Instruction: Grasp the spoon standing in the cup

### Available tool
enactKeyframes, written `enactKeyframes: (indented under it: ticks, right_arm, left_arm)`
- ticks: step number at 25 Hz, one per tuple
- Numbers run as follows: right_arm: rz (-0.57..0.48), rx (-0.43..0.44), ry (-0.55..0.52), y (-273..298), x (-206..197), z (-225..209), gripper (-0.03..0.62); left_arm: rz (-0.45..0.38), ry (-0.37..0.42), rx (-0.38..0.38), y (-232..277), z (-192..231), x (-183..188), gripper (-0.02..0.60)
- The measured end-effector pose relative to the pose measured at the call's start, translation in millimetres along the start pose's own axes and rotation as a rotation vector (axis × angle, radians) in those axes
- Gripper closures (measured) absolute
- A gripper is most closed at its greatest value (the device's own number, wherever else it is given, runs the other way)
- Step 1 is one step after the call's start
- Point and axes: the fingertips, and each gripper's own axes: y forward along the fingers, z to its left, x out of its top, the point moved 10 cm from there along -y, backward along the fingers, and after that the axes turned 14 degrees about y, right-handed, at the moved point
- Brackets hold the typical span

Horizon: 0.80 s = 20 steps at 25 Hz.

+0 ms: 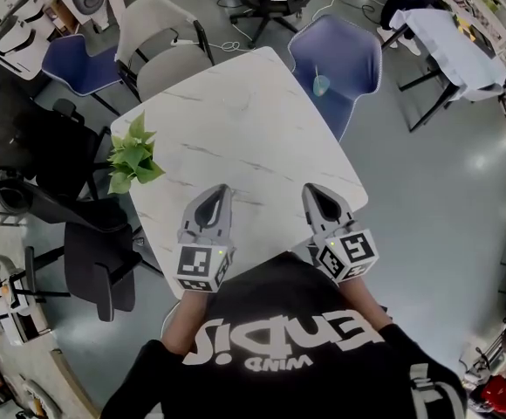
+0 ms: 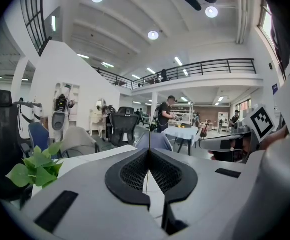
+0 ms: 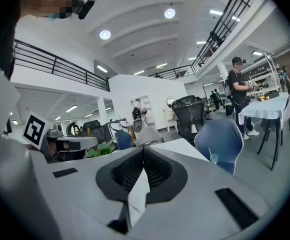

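A small pale blue cup (image 1: pixel 321 85) with a thin spoon standing in it shows against the blue chair (image 1: pixel 349 59) by the table's far right edge. I cannot tell whether it rests on the table edge or on the seat. In the right gripper view the cup (image 3: pixel 214 158) sits far ahead and to the right. My left gripper (image 1: pixel 215 190) and right gripper (image 1: pixel 316 190) hover side by side over the near edge of the white marble table (image 1: pixel 235 120), far from the cup. Both the left gripper (image 2: pixel 149 151) and the right gripper (image 3: pixel 144 149) have their jaws together with nothing between them.
A green potted plant (image 1: pixel 133 157) stands at the table's left edge. Grey and blue chairs (image 1: pixel 161 42) and black office chairs (image 1: pixel 96 260) ring the table. A covered table (image 1: pixel 458 46) stands at the far right, and a person (image 3: pixel 239 91) stands beside it.
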Motion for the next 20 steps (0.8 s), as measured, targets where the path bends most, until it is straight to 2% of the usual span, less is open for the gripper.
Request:
enactKeyframes:
  ticks: [20]
  right_arm:
    - [0.012,0.009,0.011,-3.2,-6.2,3.0,0.582]
  left_arm:
    - [0.005,-0.007,-0.009,-4.1,1.3,-1.1,0.566]
